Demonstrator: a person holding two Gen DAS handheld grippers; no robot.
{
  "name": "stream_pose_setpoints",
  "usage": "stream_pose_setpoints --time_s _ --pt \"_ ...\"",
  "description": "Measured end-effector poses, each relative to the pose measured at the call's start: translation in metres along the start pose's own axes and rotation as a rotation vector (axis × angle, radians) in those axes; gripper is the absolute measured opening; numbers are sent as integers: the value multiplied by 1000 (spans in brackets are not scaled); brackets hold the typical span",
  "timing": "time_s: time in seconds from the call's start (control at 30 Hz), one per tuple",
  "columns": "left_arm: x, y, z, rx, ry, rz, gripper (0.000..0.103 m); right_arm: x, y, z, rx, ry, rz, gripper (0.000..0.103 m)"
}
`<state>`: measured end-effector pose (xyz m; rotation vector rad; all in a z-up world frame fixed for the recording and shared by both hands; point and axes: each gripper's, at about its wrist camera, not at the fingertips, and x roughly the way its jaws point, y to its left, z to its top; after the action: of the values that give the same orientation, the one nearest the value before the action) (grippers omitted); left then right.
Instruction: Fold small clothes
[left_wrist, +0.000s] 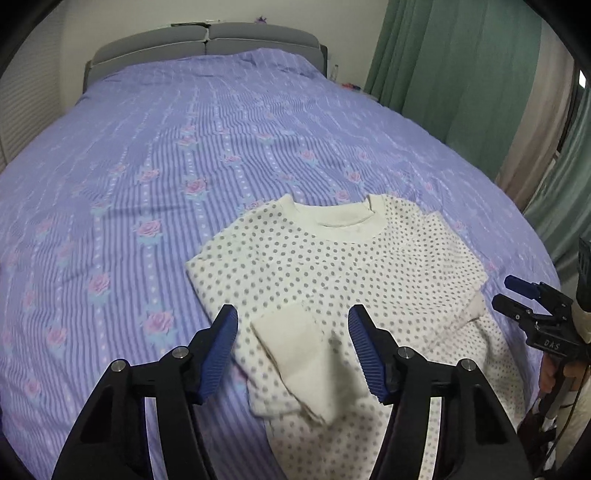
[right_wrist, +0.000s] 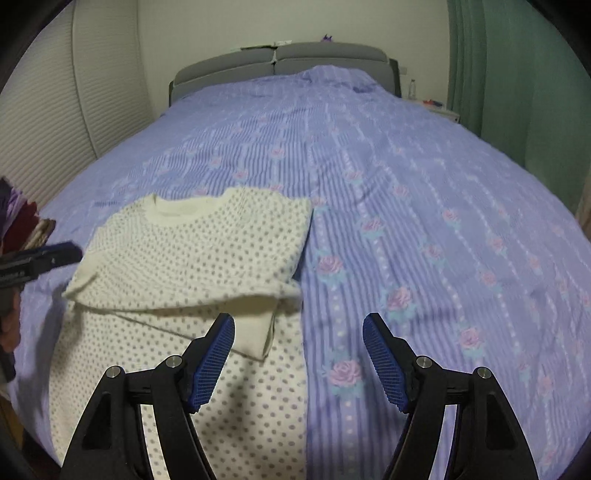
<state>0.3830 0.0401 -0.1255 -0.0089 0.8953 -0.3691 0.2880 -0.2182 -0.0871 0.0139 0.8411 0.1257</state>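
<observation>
Jaws of both left gripper (left_wrist: 293, 354) and right gripper (right_wrist: 298, 360) stand wide, holding nothing, above polka-dot sweater (left_wrist: 332, 273) with sleeves folded in, lying on bed (left_wrist: 184, 147).

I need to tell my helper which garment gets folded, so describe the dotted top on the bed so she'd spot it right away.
Start at the big bed with the lilac rose-striped cover. Near its foot lies the cream top, collar toward the grey headboard, both sleeves already folded across its front. It is the only garment on the cover, marked by small grey dots and a plain cream neckband.
</observation>
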Motion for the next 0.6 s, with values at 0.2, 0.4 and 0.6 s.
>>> stream_pose_setpoints --time_s 0.2,0.4,0.6 --pt "19 -3 0 102 42 7 62 12 -6 0 23 0 -6 72" --pt "33 2 -2 97 107 -37 62 25 -12 4 32 10 -8 70" --pt "28 8 0 48 106 -67 53 36 -5 8 4 -3 -20 68"
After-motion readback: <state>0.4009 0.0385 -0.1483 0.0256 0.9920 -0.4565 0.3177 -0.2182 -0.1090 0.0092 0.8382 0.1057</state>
